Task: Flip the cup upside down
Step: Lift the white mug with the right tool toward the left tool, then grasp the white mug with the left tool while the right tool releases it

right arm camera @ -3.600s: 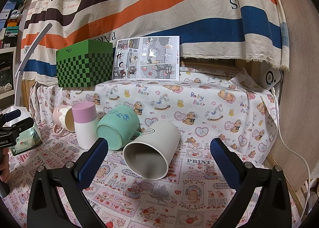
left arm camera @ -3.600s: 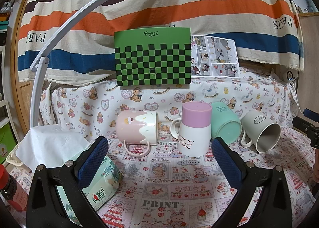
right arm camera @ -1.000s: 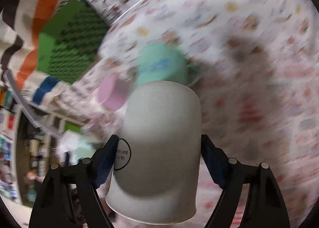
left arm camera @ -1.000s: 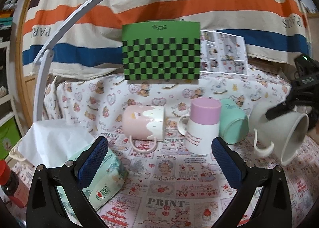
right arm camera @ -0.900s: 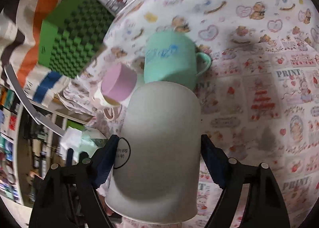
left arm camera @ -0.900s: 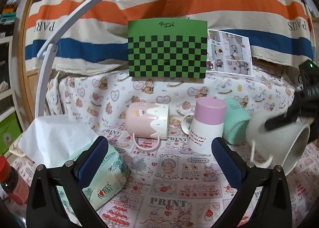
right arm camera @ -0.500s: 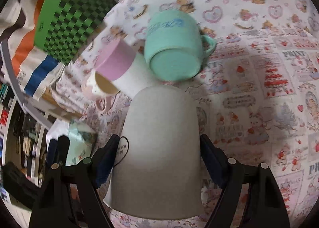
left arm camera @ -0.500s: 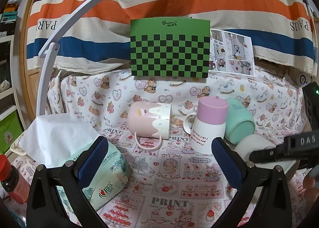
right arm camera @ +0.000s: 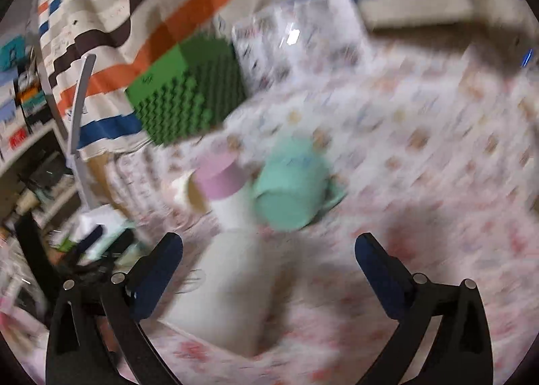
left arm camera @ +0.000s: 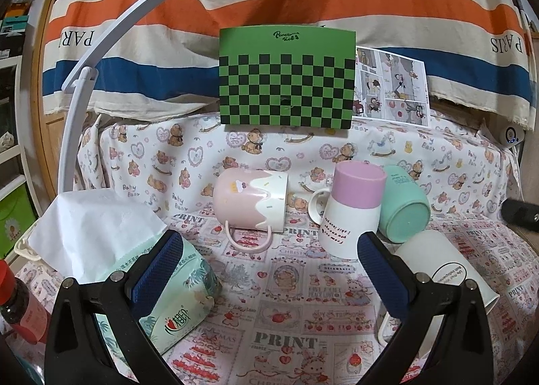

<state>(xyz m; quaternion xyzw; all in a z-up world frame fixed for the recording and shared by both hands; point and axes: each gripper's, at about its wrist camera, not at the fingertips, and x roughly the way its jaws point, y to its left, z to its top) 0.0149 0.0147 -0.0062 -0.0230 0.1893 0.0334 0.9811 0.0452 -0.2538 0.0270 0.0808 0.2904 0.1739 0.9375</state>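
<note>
The white cup stands upside down on the printed cloth at the right, base up, its handle low at the front. In the blurred right wrist view the same white cup stands free between the fingers. My right gripper is open and empty just above and behind it. My left gripper is open and empty, held low over the cloth in front of the cups.
A pink-and-white mug lies on its side. A pink-topped white cup stands inverted beside a teal mug on its side. A tissue pack, red-capped bottle, green checkered box and white lamp arm surround them.
My right gripper set the white cup down upside down on the cloth, opened and let go of it, and is pulling back. The left gripper stayed open.
</note>
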